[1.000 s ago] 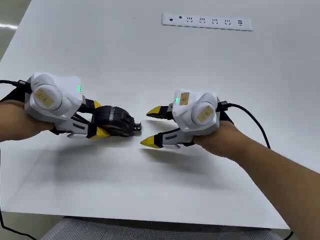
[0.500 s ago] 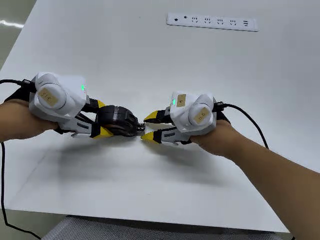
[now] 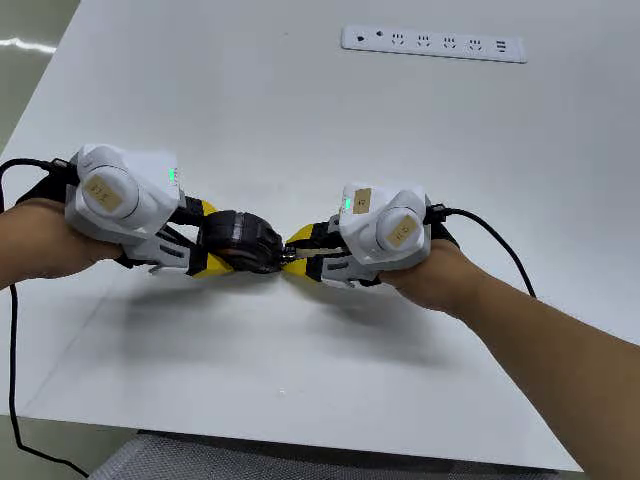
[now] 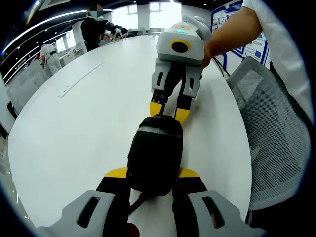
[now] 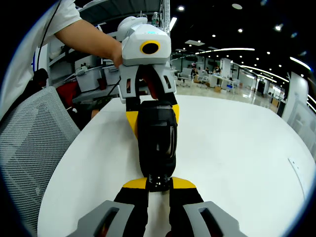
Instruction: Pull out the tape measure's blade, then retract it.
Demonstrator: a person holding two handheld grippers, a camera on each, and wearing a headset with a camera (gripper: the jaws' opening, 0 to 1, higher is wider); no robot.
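On the white table (image 3: 300,120), near the front edge, the black tape measure (image 3: 240,243) lies between the two grippers, case on or just above the surface; I can't tell which. No blade is out yet, so the pull is not started.

The left gripper (image 4: 153,174) is clamped on the case, yellow tips on both flat sides at the rear half. The right gripper (image 5: 159,183) is narrow, its tips pinched on the blade hook (image 5: 159,181) at the case mouth. It looks like contact on both sides, but the hook is tiny and mostly hidden between the tips.

Risks, as judgement:
- The hook slips out of the right tips on the pull. The tab is small and the grip area thin, so it only takes a slightly off-centre pinch.
- The case rotates or slides in the left jaws once spring tension builds, since the grip sits at the back and the load comes at the mouth.
- A pull off the blade axis, up or sideways, makes the blade kink or drag at the slot.
- On retract, opening the right jaws too early lets the blade whip back and the hook slam into the case, which could jolt it loose.
- If a lock is set on the case, the blade won't move. The lock state is not readable.

A power strip (image 3: 432,44) lies well apart at the far side, not in the way.
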